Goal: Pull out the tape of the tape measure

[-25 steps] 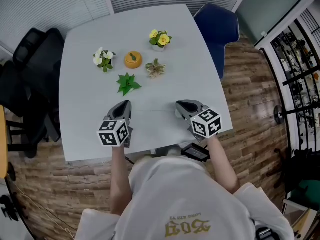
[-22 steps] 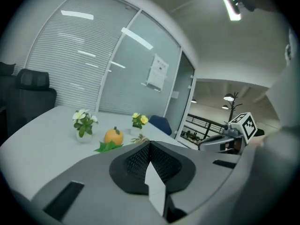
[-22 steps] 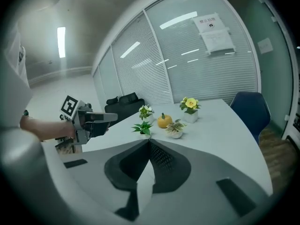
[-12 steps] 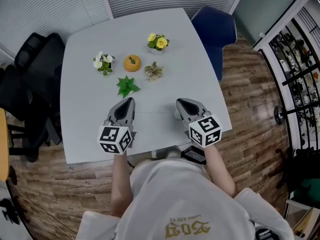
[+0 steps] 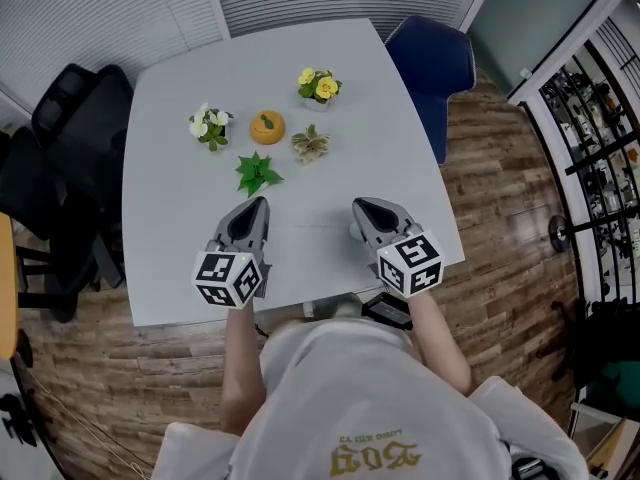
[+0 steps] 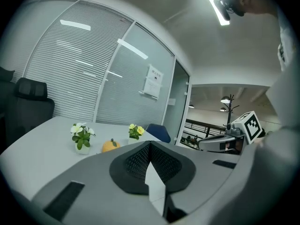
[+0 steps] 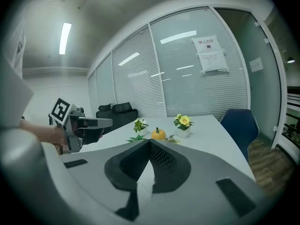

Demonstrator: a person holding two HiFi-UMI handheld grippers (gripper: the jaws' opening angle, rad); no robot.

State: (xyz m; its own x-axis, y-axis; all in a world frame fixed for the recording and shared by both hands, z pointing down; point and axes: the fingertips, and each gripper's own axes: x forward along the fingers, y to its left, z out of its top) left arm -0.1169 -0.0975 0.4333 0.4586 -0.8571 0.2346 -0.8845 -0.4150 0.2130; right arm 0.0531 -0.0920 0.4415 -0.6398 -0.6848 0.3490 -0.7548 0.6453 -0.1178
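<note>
An orange, fruit-shaped round thing point(image 5: 266, 126) with a green leaf on top sits at the far middle of the white table point(image 5: 170, 218), among small potted plants. It also shows in the left gripper view point(image 6: 111, 146) and the right gripper view point(image 7: 158, 134). My left gripper point(image 5: 262, 200) hovers near the table's front edge, jaws shut and empty, well short of the orange thing. My right gripper point(image 5: 356, 204) is level with it on the right, also shut with nothing in it. Each gripper sees the other off to its side. No tape is visible.
Around the orange thing stand a white-flowered pot point(image 5: 209, 125), a yellow-flowered pot point(image 5: 319, 83), a green leafy plant point(image 5: 256, 171) and a pale succulent point(image 5: 311, 142). A blue chair point(image 5: 432, 60) stands at the table's far right, black chairs point(image 5: 70, 138) at the left.
Both grippers' marker cubes have dropped slightly toward the person, while the tips stay about where they were. The jaws remain shut. Nothing on the table has moved.
</note>
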